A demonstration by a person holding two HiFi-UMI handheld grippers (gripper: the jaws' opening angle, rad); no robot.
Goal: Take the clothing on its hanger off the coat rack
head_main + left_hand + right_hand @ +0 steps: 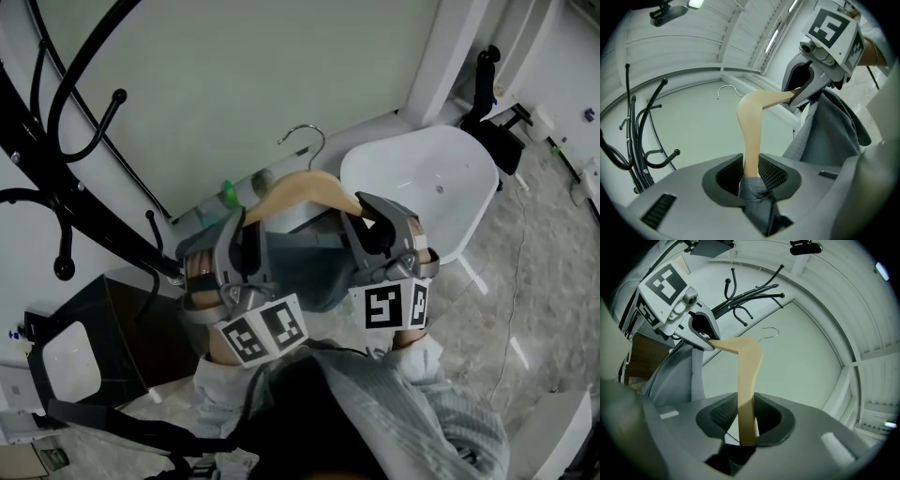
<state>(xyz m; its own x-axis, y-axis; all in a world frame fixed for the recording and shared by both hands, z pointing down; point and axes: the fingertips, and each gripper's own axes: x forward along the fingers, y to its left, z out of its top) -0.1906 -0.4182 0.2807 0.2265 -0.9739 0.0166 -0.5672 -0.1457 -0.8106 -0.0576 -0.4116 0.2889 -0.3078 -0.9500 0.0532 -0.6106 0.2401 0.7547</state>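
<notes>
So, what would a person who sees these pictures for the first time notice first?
The pale wooden hanger at the centre of the head view draws the eye first: the left gripper and right gripper each have their jaws closed on one arm of it, with a grey garment draped below. Its metal hook hangs on nothing, apart from the black coat rack at the left.

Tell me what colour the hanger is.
The hanger is pale tan, clearest in the left gripper view.

Coat rack crowds the left, white chair the right, gap between
</notes>
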